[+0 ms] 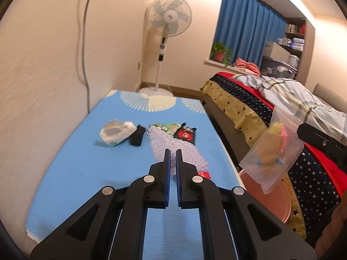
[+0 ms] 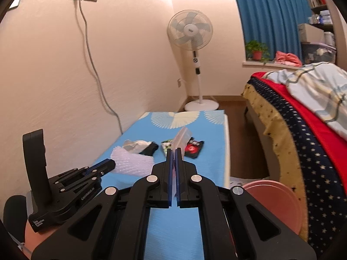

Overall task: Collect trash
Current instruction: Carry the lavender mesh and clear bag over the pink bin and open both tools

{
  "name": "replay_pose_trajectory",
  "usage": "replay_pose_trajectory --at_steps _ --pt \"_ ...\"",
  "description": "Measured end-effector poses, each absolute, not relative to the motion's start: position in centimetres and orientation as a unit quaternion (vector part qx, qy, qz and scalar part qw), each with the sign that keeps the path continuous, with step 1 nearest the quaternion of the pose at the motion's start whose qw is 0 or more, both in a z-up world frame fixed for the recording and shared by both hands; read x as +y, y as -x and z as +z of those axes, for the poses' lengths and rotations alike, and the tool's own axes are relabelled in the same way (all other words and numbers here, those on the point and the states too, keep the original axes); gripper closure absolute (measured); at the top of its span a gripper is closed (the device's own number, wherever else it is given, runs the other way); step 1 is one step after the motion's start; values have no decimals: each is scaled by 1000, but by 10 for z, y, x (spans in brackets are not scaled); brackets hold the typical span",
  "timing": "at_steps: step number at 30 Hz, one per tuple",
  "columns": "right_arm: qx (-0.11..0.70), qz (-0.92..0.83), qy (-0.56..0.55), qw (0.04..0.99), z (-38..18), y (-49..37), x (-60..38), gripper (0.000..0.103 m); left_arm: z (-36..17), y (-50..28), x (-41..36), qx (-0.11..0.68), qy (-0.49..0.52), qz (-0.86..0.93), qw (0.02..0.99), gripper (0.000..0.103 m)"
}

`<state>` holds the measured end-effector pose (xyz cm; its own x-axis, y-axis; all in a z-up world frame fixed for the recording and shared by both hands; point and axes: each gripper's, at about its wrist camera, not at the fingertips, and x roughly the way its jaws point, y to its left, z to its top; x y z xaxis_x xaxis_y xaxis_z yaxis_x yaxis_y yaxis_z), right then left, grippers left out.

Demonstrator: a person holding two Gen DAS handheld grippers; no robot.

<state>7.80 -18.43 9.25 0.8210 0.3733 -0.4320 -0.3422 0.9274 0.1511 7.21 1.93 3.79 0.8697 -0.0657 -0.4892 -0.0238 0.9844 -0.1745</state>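
My right gripper (image 2: 173, 150) is shut on a clear plastic bag (image 1: 273, 151) with yellow and pink bits inside. The bag hangs beside the table, over a pink bin (image 1: 266, 197). My left gripper (image 1: 172, 151) is shut with nothing between its pads, above a sheet of bubble wrap (image 1: 184, 151) on the blue tablecloth (image 1: 86, 162). Farther back lie a crumpled white paper (image 1: 115, 133), a black item (image 1: 137, 137), a green wrapper (image 1: 169, 127) and a black-and-red packet (image 1: 185, 134). A small red scrap (image 1: 205, 174) lies near the table's right edge.
A bed (image 1: 249, 108) with star-patterned covers runs along the right, with a narrow floor gap between it and the table. A standing fan (image 1: 167, 21) is at the far end. A wall with a hanging cable (image 2: 95, 71) borders the table's left side.
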Motion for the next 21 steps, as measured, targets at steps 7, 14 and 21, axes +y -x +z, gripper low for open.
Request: replay_pose_trajectory --at_steps 7,14,21 --pt "227 139 -48 963 74 -67 -217 100 28 -69 5 256 76 -27 963 98" --pt "234 124 -49 963 62 -71 -225 100 23 -70 -6 255 69 -45 964 98" --pt "237 105 -54 964 58 -80 -232 100 21 -75 -15 252 62 -55 964 98"
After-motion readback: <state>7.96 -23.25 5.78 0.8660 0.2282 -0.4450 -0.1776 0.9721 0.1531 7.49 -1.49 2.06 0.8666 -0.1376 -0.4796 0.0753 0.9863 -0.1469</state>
